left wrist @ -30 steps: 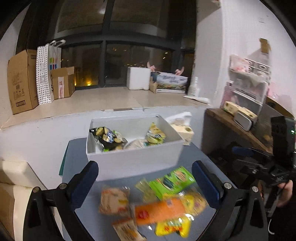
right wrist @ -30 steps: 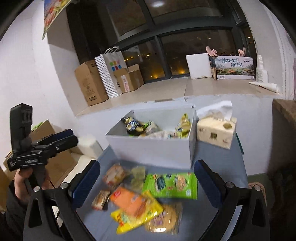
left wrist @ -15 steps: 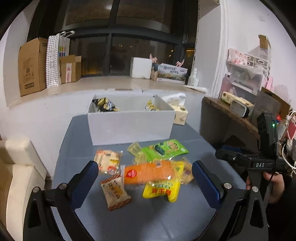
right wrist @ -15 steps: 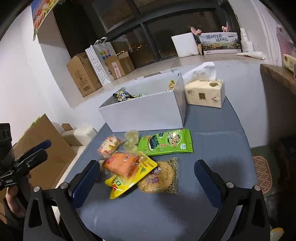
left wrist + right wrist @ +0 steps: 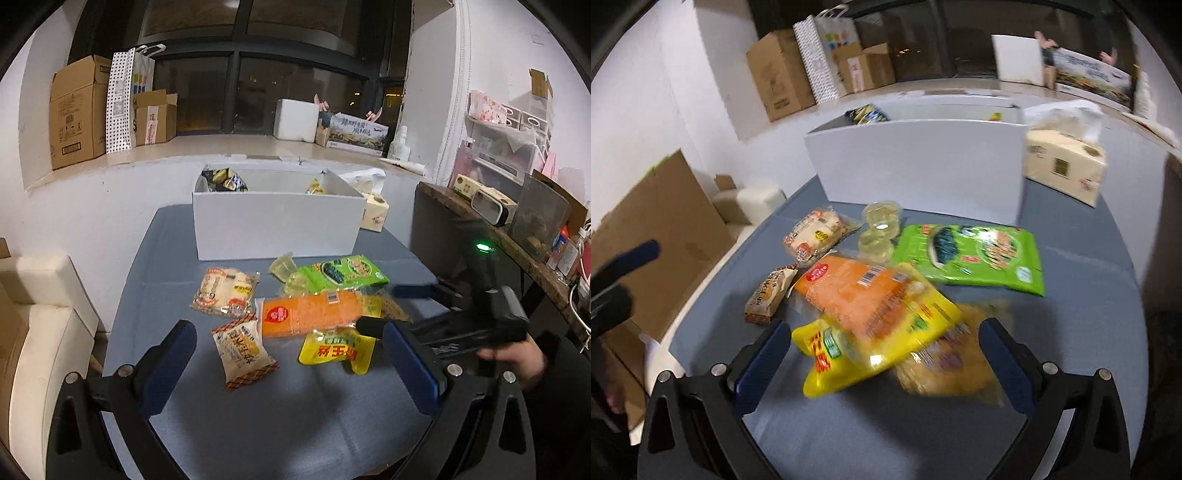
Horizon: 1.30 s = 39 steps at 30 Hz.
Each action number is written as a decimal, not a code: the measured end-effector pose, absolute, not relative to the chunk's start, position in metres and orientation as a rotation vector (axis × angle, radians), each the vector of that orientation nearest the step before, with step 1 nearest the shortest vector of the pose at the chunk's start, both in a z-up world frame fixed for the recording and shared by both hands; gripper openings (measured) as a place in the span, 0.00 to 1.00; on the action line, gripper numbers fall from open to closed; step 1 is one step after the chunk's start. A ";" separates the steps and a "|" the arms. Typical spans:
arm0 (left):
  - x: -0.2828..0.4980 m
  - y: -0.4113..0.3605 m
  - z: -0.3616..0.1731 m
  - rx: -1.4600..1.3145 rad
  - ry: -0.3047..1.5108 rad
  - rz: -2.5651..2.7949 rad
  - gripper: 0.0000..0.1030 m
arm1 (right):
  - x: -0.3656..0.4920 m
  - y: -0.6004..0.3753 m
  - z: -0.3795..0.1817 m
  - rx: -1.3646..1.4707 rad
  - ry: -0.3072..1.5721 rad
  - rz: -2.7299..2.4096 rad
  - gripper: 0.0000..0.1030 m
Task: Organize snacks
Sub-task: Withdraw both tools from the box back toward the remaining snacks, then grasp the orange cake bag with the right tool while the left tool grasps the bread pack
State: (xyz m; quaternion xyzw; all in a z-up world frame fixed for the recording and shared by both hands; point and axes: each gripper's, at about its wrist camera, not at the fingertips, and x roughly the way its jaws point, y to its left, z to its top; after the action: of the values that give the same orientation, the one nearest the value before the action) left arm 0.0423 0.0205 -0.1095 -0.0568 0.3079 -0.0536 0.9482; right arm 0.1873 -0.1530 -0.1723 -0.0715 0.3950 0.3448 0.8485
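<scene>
Several snack packets lie loose on the worktop (image 5: 332,424) before the white box (image 5: 277,229); right gripper (image 5: 884,363), jaws spread and empty, straddles the yellow packet (image 5: 871,350), best pinched squarely mid-pack; left gripper (image 5: 288,360) waits likewise agape.

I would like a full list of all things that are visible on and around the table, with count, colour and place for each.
white box: 1, white, far end of table, some snacks inside
green snack bag: 1, green, flat on table in front of box
orange snack pack: 1, orange, middle of pile, on yellow bag
yellow snack bag: 1, yellow, near side of pile
jelly cups: 2, clear yellowish, between box and pile
wrapped pastries: 2, beige wrappers, left of pile
tissue box: 1, cream, right of white box
table: 1, grey-blue
left tongs: open, above near table
right tongs: open, over yellow bag
</scene>
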 end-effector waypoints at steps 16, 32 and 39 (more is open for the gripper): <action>0.047 0.033 -0.132 -0.152 0.683 -0.091 1.00 | 0.220 -0.070 -0.195 -0.612 0.914 0.931 0.85; 0.053 0.036 -0.143 -0.169 0.713 -0.075 1.00 | 0.197 -0.085 -0.165 -0.569 0.838 0.986 1.00; 0.053 0.040 -0.146 -0.173 0.718 -0.076 1.00 | 0.194 -0.056 -0.183 -0.717 0.871 1.005 1.00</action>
State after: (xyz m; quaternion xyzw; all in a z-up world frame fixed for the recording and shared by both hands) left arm 0.0529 0.0396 -0.1463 -0.0844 0.3510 -0.0372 0.9318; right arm 0.1935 -0.0555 -0.1829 -0.3253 0.3953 0.4561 0.7280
